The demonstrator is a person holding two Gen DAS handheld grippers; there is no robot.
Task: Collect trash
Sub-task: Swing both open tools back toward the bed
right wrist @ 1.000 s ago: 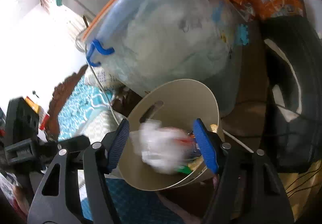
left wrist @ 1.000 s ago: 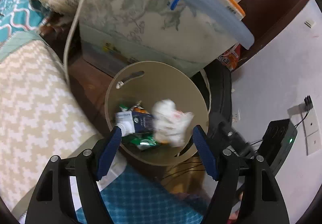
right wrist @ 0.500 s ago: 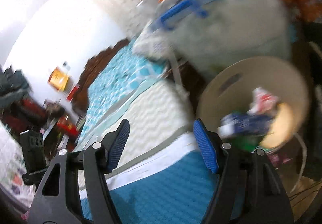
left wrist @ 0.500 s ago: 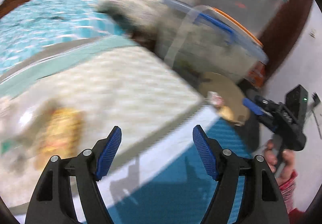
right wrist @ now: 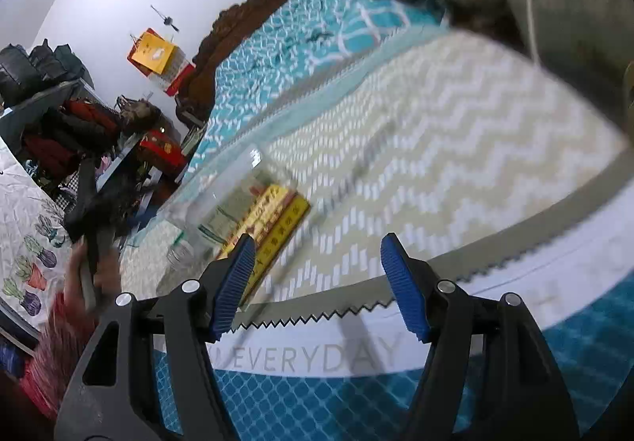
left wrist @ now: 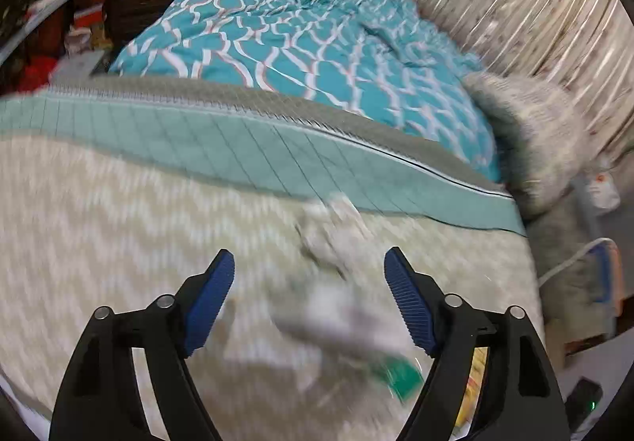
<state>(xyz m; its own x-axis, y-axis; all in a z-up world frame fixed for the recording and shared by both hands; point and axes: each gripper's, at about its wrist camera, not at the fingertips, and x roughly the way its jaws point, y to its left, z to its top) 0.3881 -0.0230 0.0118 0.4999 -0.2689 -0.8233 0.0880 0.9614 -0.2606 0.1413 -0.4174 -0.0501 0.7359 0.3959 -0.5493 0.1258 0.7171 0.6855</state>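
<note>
My left gripper (left wrist: 309, 278) is open and empty over the bed. Blurred trash lies under it on the beige zigzag blanket (left wrist: 99, 211): a crumpled white paper (left wrist: 333, 227), a pale wrapper (left wrist: 337, 314) and a green scrap (left wrist: 400, 377). My right gripper (right wrist: 317, 266) is open and empty above the same blanket (right wrist: 455, 147). A clear plastic container (right wrist: 222, 195) with a yellow and red packet (right wrist: 273, 219) lies on the blanket just ahead of its left finger. The trash bin is out of view.
A teal patterned quilt (left wrist: 301, 29) covers the far part of the bed. A patterned pillow (left wrist: 543, 132) lies at the right. The hand with the left gripper (right wrist: 95, 219) shows at the left of the right wrist view, before cluttered shelves (right wrist: 59, 116).
Both grippers have swung away from the beige trash bin, where a white paper dropped in, and now face the bed. Both stay open.
</note>
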